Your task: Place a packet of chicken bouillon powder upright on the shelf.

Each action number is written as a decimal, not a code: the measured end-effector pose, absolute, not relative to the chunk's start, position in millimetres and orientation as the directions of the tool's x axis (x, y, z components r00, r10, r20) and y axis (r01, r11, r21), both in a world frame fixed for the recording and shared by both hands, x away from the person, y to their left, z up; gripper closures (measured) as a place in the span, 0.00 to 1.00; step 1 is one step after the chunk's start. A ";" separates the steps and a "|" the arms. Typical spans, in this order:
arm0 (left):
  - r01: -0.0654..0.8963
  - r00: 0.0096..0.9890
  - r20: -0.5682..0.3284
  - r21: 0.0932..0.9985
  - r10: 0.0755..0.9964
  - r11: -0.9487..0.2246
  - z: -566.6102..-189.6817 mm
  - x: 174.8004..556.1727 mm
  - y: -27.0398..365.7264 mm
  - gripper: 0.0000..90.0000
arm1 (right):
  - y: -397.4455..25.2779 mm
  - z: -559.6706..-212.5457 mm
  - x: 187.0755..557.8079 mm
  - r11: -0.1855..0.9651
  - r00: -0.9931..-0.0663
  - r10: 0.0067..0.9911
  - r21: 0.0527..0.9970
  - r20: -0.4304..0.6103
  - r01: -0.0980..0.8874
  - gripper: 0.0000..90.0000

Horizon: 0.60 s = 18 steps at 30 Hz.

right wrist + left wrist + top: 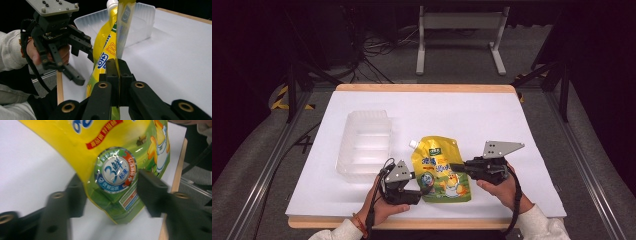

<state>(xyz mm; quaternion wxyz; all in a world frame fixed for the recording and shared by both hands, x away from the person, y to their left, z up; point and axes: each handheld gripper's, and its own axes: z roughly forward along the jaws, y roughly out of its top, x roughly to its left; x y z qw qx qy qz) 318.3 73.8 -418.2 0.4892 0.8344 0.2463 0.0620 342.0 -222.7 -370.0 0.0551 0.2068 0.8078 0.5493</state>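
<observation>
One desk (512, 115) with a white top carries two things: one clear plastic tray (364, 145) toward the left edge and one yellow-green spouted pouch (440, 169) near the middle of the near edge. The tray is ribbed and stands apart from the pouch. The pouch bears a round badge reading "3", a cartoon chick and red letters beginning "Gr" and "Chic". The right gripper (117, 65) has its jaws clamped tight on the pouch's right edge. The left gripper (110, 195) holds its jaws wide apart, straddling the pouch's lower left corner without pinching it.
</observation>
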 end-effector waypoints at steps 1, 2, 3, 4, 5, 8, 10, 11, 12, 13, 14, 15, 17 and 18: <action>0.350 0.871 -0.138 0.847 0.472 -0.400 -418.2 318.3 73.8 0.58 | -222.7 -370.0 342.0 0.311 -0.908 0.395 0.910 0.138 0.274 1.00; 0.347 0.867 -0.129 0.849 0.481 -0.399 -417.6 318.8 74.9 0.58 | -223.2 -368.9 340.9 0.310 -0.909 0.394 0.912 0.134 0.269 1.00; 0.346 0.867 -0.129 0.851 0.481 -0.395 -417.3 319.3 75.7 0.64 | -223.9 -367.7 339.4 0.312 -0.912 0.391 0.914 0.125 0.259 1.00; 0.342 0.868 -0.128 0.854 0.479 -0.391 -416.4 319.9 76.4 0.67 | -223.9 -366.9 337.9 0.315 -0.914 0.388 0.915 0.117 0.251 1.00; 0.342 0.868 -0.126 0.854 0.481 -0.393 -415.7 320.1 76.6 0.69 | -223.6 -366.1 336.2 0.318 -0.915 0.388 0.916 0.110 0.245 1.00; 0.310 0.865 -0.076 0.858 0.496 -0.409 -411.6 319.5 76.0 0.76 | -221.4 -364.1 332.8 0.326 -0.918 0.386 0.917 0.092 0.229 1.00; 0.299 0.863 -0.057 0.858 0.502 -0.417 -408.5 319.6 76.6 0.82 | -220.5 -361.4 330.1 0.331 -0.918 0.390 0.919 0.071 0.212 1.00; 0.294 0.863 -0.050 0.860 0.503 -0.418 -406.9 319.7 76.9 0.85 | -220.0 -359.7 328.2 0.332 -0.919 0.390 0.921 0.062 0.203 1.00; 0.288 0.861 -0.041 0.861 0.507 -0.419 -404.5 319.5 77.4 0.86 | -219.4 -358.3 326.6 0.336 -0.920 0.388 0.921 0.054 0.196 1.00; 0.281 0.861 -0.034 0.863 0.507 -0.420 -401.8 319.4 77.9 0.89 | -218.6 -357.1 324.9 0.342 -0.921 0.387 0.921 0.043 0.187 1.00; 0.273 0.860 -0.023 0.865 0.510 -0.421 -398.9 319.3 78.5 0.91 | -217.7 -356.0 323.1 0.347 -0.921 0.388 0.921 0.030 0.176 1.00; 0.263 0.860 -0.013 0.869 0.511 -0.420 -395.4 319.2 79.4 0.93 | -217.2 -355.0 321.8 0.344 -0.922 0.386 0.923 0.026 0.170 1.00; 0.250 0.864 -0.006 0.872 0.503 -0.420 -391.3 319.7 81.3 0.95 | -216.3 -352.5 319.6 0.339 -0.920 0.390 0.927 0.018 0.162 1.00; 0.241 0.866 0.003 0.874 0.500 -0.422 -389.6 319.8 82.1 0.95 | -216.1 -351.4 319.0 0.334 -0.922 0.387 0.929 0.017 0.157 1.00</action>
